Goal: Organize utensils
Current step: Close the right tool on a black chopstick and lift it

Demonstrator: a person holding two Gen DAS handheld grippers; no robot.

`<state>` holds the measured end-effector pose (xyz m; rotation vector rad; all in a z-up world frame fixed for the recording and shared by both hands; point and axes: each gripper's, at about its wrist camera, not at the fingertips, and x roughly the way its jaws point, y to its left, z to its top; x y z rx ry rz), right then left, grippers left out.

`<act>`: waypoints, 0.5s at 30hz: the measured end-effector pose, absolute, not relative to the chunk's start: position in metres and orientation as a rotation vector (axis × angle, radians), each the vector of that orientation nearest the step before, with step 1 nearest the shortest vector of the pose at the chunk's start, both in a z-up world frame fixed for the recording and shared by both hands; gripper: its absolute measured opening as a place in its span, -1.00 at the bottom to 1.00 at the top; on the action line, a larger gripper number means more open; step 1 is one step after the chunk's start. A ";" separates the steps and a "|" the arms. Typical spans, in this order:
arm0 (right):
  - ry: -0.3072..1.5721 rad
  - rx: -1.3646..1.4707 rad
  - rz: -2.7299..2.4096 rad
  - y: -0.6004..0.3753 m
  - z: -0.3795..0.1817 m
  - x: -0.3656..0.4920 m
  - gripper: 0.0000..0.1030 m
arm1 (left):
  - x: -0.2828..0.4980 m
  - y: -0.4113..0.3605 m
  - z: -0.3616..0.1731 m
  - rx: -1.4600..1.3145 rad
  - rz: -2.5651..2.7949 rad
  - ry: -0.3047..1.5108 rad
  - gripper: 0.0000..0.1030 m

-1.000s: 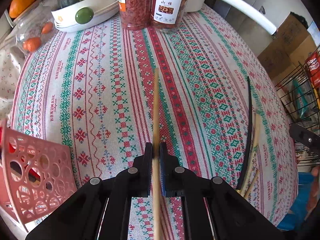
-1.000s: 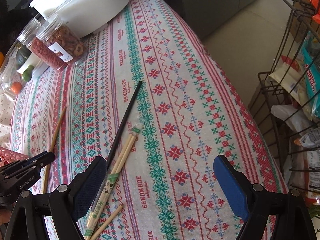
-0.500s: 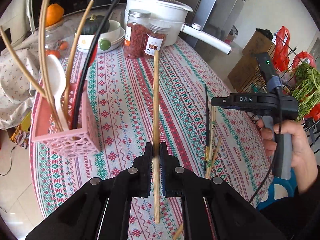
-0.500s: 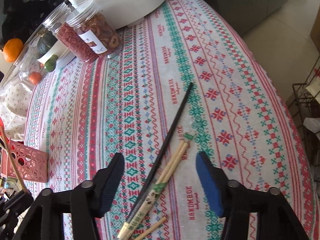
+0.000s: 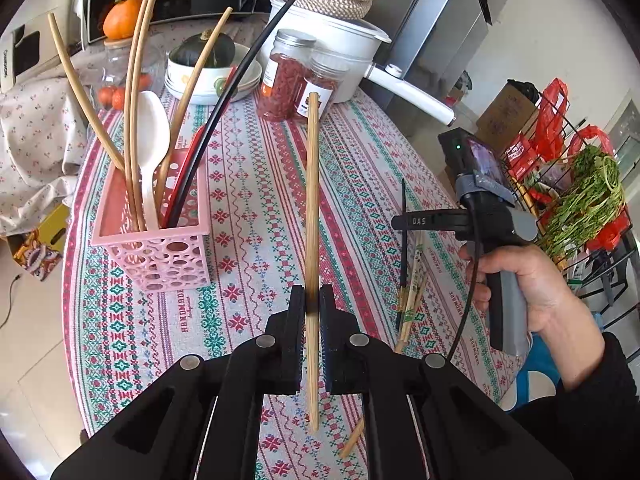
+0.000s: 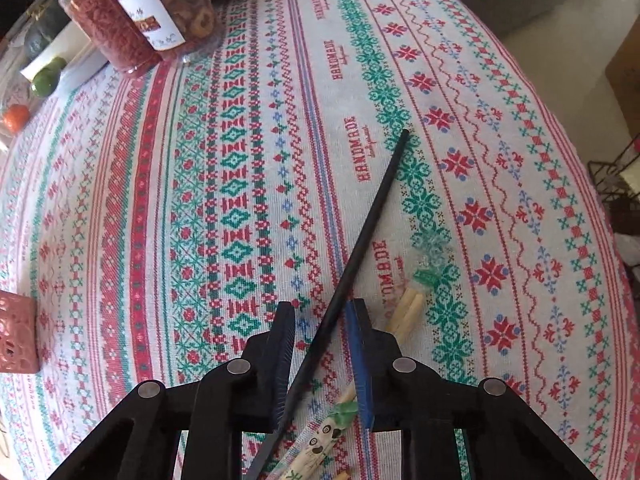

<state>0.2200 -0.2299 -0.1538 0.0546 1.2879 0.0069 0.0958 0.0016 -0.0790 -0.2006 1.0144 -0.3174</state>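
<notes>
My left gripper (image 5: 312, 300) is shut on a bare wooden chopstick (image 5: 313, 200), held above the patterned tablecloth (image 5: 248, 184) and pointing away from me. A pink perforated basket (image 5: 160, 256) stands to its left, with several wooden chopsticks, a white spoon (image 5: 150, 140) and a black chopstick in it. My right gripper (image 6: 322, 308) is low over the cloth. Its jaws are closing, and a black chopstick (image 6: 372, 208) lies slantwise between the pads. A wrapped chopstick pair (image 6: 408, 312) lies just right of it.
Two jars (image 5: 296, 80), a white pot (image 5: 332, 40) and a bowl with a squash (image 5: 204, 68) stand at the far side. A loose wooden chopstick (image 5: 352, 440) lies near the front edge. Right of the table is a wire rack with greens (image 5: 580, 200).
My left gripper rose and tilted up with the wooden chopstick, and the pink basket came into view. My right gripper came down over the black chopstick and its jaws narrowed.
</notes>
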 end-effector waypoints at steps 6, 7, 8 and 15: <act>1.256 0.058 0.034 -0.209 -0.155 0.215 -0.88 | 0.086 0.007 -0.071 -0.229 -0.311 0.975 -0.87; 1.251 0.083 0.049 -0.209 -0.154 0.215 -0.89 | 0.084 0.007 -0.068 -0.224 -0.311 0.963 -0.87; 1.239 0.096 0.058 -0.210 -0.151 0.213 -0.90 | 0.081 0.008 -0.065 -0.218 -0.311 0.952 -0.87; 1.063 0.154 0.136 -0.216 -0.104 0.185 -0.90 | 0.066 0.016 -0.046 -0.189 -0.317 0.889 -0.87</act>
